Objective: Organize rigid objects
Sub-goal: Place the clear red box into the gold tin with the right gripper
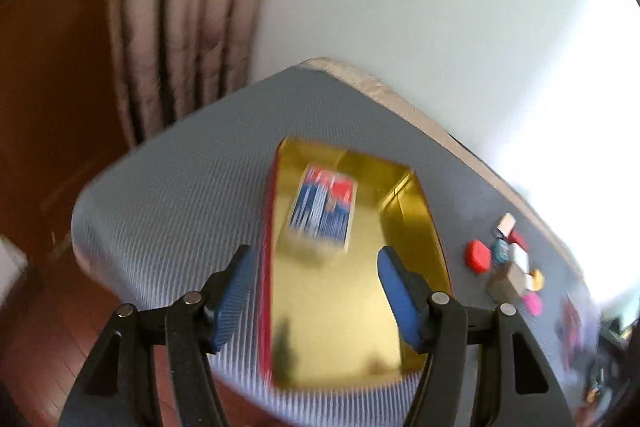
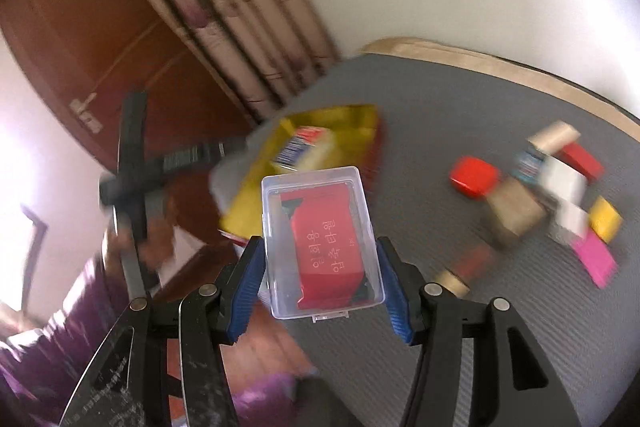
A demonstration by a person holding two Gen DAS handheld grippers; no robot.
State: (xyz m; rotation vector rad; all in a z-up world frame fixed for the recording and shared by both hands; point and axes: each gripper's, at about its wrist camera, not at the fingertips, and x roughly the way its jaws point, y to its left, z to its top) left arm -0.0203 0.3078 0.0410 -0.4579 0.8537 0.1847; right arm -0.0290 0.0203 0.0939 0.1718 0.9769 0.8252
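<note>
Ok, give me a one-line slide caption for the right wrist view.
Right gripper holds a clear plastic case with a red card above the grey mat, gold-lined tray ahead.

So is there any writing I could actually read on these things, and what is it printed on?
Red pack inside the clear plastic case held by the right hand-held gripper: Korean characters in two lines, seen sideways; too soft to quote reliably.
Blue, red and white box in the gold tin: has print, blurred beyond reading.
Small blocks on the mat: no legible text.
</note>
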